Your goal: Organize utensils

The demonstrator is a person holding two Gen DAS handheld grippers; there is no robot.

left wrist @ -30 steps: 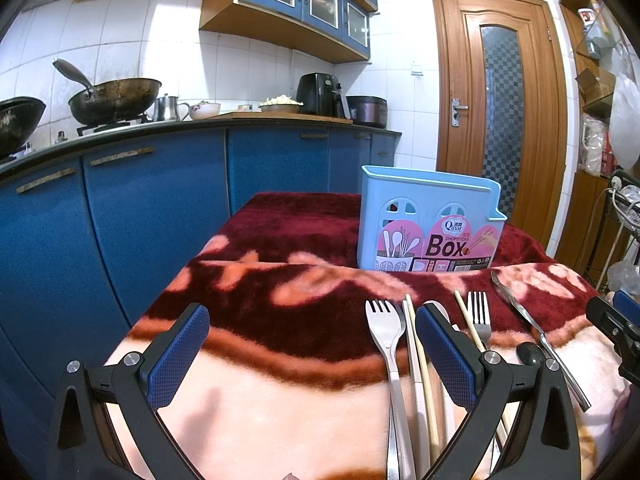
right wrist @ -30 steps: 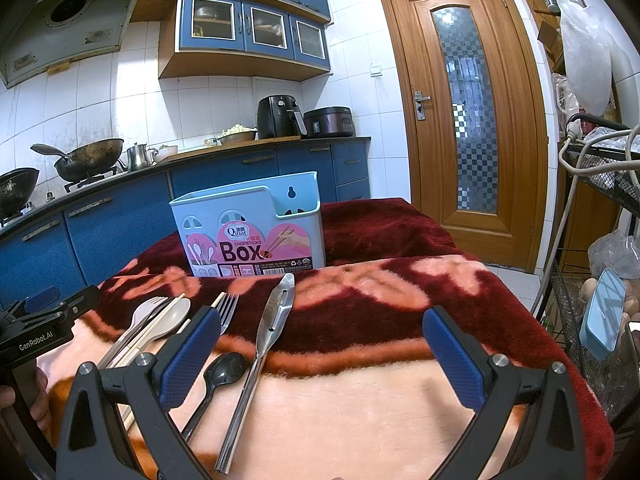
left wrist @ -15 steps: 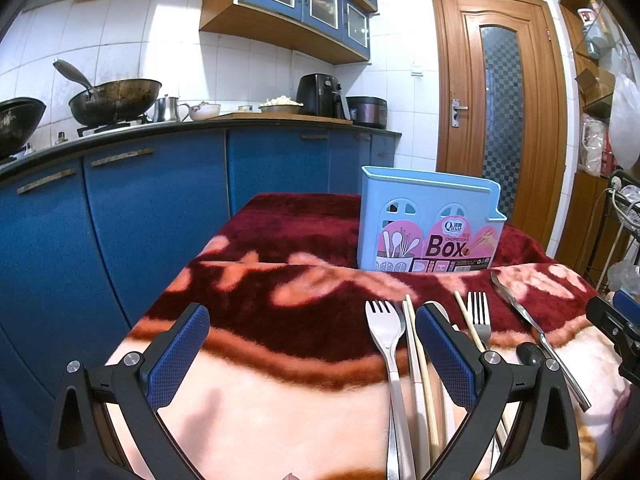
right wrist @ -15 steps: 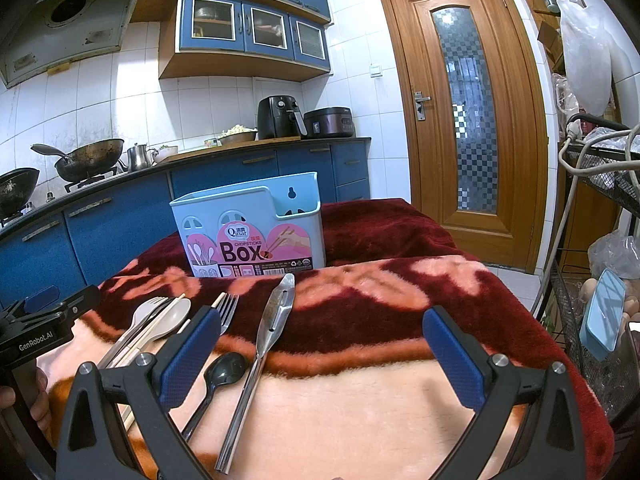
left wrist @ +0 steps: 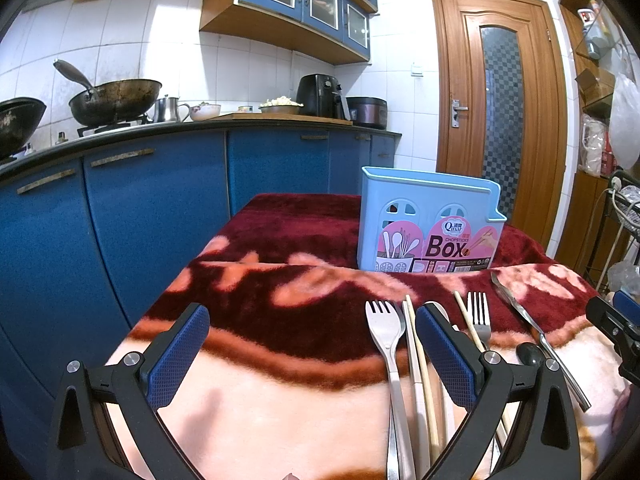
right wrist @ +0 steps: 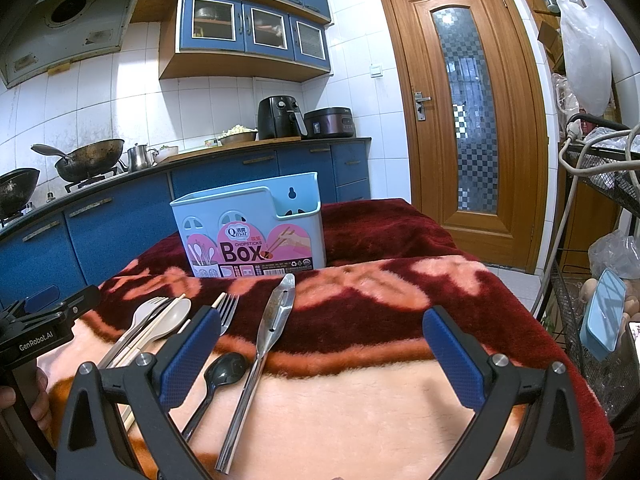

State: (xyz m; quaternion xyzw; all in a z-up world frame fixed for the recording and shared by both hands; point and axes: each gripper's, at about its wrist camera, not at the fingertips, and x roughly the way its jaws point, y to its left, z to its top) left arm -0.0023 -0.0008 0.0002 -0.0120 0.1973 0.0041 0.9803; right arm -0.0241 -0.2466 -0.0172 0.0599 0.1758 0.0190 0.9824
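Observation:
A light blue utensil box (left wrist: 430, 222) stands upright on the blanket-covered table; it also shows in the right wrist view (right wrist: 250, 230). In front of it lie a white fork (left wrist: 386, 332), chopsticks (left wrist: 416, 354), a steel fork (left wrist: 479, 316), a black spoon (right wrist: 224, 370) and a long steel utensil (right wrist: 264, 340). A beige spoon (right wrist: 172, 318) lies among them. My left gripper (left wrist: 310, 350) is open and empty, low over the blanket, left of the utensils. My right gripper (right wrist: 320, 354) is open and empty, with the black spoon and steel utensil between its fingers.
The red and peach blanket (right wrist: 360, 400) covers the table to its edges. Blue kitchen cabinets (left wrist: 120, 220) stand to the left with woks on the stove. A wooden door (right wrist: 464, 120) is behind. A wire rack (right wrist: 592, 240) with clutter stands close on the right.

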